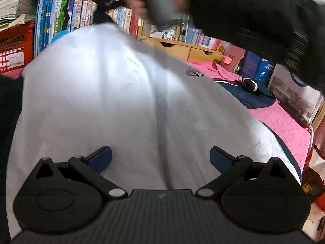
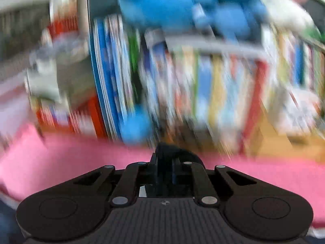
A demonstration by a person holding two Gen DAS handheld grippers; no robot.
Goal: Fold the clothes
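A white garment (image 1: 101, 91) with a small dark logo lies spread over a pink cover (image 1: 284, 126). Its far end rises to a peak with dark trim (image 1: 100, 18). My left gripper (image 1: 160, 156) stands open just above the garment's near part, and nothing is between its blue pads (image 1: 101, 158). A blurred hand (image 1: 138, 2) in a black sleeve is above that raised far end. In the right wrist view my right gripper (image 2: 165, 158) has its jaws together, and a dark bit of cloth (image 2: 176, 151) shows at the tips. That view is heavily blurred.
A navy garment (image 1: 249, 95) lies on the pink cover to the right of the white one. Behind are shelves of books (image 1: 81, 10), a red crate (image 1: 14, 48) at the left and a wooden drawer unit (image 1: 182, 48). Blue plush toys (image 2: 172, 4) sit above the books.
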